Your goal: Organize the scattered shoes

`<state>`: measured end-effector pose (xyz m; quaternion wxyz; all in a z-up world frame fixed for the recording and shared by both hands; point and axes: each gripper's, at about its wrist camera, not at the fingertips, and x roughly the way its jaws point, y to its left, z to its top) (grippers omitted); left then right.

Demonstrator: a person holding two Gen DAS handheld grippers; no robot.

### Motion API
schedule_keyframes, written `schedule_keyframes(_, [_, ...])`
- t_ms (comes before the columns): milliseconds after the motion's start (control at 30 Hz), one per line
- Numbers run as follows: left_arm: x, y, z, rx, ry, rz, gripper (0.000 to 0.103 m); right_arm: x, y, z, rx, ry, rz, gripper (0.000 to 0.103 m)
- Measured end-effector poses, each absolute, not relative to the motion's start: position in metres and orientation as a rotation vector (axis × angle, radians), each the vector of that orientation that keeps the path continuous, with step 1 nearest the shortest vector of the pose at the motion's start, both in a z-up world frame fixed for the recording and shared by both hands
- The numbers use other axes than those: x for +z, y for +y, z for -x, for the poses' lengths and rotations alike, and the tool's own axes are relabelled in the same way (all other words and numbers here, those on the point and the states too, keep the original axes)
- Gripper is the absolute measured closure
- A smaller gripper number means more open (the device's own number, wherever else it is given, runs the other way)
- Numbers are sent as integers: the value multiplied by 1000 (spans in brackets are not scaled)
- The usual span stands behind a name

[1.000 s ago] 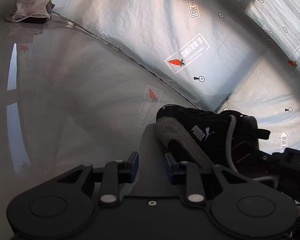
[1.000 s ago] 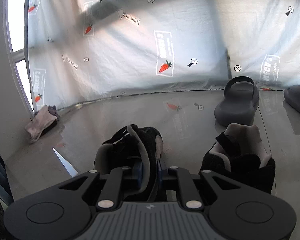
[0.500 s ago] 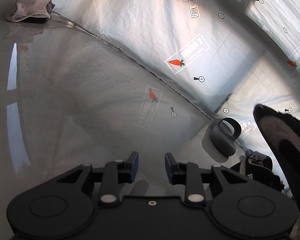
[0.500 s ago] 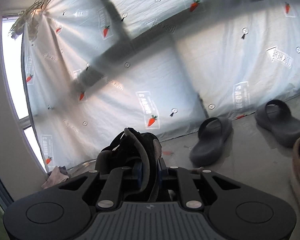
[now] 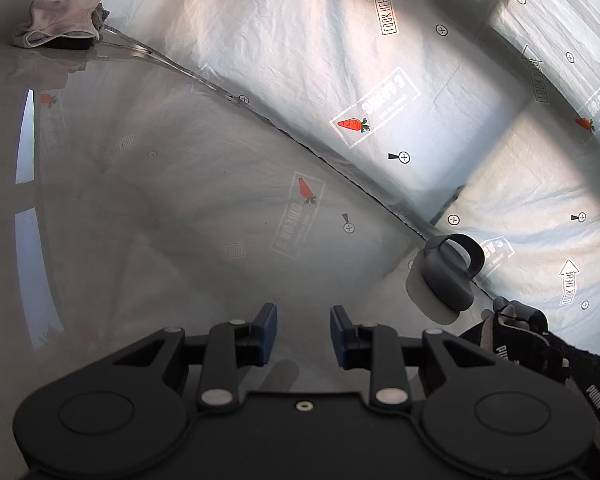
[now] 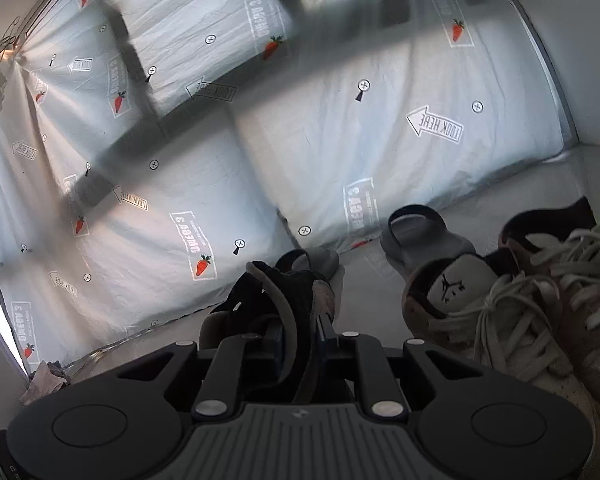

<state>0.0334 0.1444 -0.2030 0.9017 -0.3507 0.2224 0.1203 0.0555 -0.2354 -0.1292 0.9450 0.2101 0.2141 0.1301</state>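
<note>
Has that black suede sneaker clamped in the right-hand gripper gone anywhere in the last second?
Yes. The black suede sneaker, pinched in the right gripper, has swung rightwards along the printed white sheet, arriving beside the white laced sneakers.

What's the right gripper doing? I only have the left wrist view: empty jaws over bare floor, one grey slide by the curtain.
Observer: The right gripper is shut on a black sneaker, clamped at the heel collar.
Operator: Any other shoes near it?
Observer: Yes, a white laced sneaker with a dark logo on its tongue sits on the floor just right of it.
Operator: Is my slide the only one?
Observer: No. A second grey slide lies further right along the curtain, beyond the one you see.
</note>
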Motion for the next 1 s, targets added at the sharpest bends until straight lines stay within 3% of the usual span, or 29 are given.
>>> schedule_keyframes(300, [-202,144,-34,244,464,716,73,-173,-229,-39,276,531,-443,83])
schedule_keyframes(600, [-203,143,-34,247,463,713,73,-166,-190,-49,396,585,-348,80])
schedule_keyframes(767, [-203,143,-34,245,462,719,73,-164,-161,-53,482,606,-337,76])
schedule_keyframes(867, [-203,144,-34,244,461,723,73,-161,-153,-50,565,608,-301,66])
schedule_keyframes(1000, [-203,143,-35,241,463,717,73,-152,-171,-41,677,580,-317,66])
